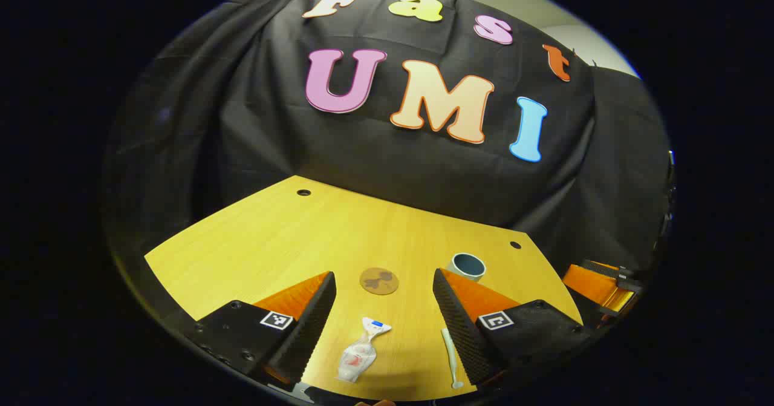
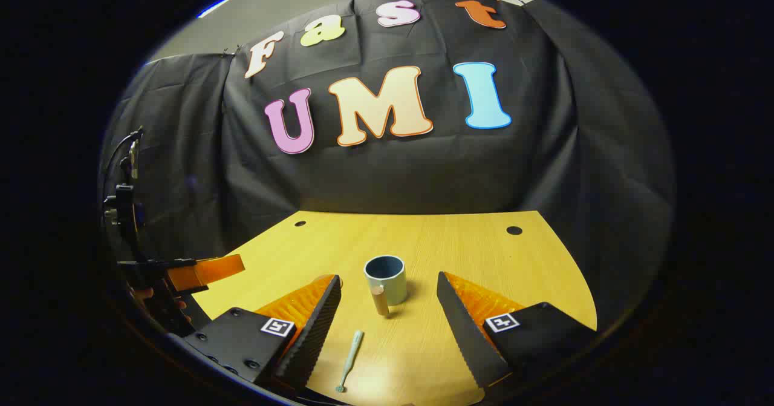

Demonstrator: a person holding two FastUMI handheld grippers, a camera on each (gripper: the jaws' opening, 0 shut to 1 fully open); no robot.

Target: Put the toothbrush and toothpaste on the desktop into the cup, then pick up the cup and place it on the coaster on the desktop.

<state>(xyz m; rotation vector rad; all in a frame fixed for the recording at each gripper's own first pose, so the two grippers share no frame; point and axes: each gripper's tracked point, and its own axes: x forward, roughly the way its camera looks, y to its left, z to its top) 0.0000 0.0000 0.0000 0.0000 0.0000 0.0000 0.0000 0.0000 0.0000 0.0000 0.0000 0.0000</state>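
In the left gripper view we see the left gripper (image 1: 384, 309) held above the near edge of the wooden desktop (image 1: 272, 236), its fingers spread wide and holding nothing. Between them on the desktop lies the toothpaste (image 1: 361, 351), a small pale tube with its cap pointing away from us. The toothbrush (image 1: 450, 357) lies just beside the inner face of the finger on the right side of that view; we cannot tell if they touch. Farther on, between the fingertips, lies the round brown coaster (image 1: 379, 281), and to the right of it stands the cup (image 1: 468, 265) — upright, with nothing visible inside.

In the right gripper view the right gripper (image 2: 389, 309) is also spread wide and holds nothing. The cup (image 2: 386, 279) stands between its fingertips, and its wooden handle (image 2: 379, 300) points toward the camera. The toothbrush (image 2: 349, 351) lies nearer, close to the finger on the left side of that view. The left gripper (image 2: 205, 271) shows at the left edge, above the edge of the desktop.
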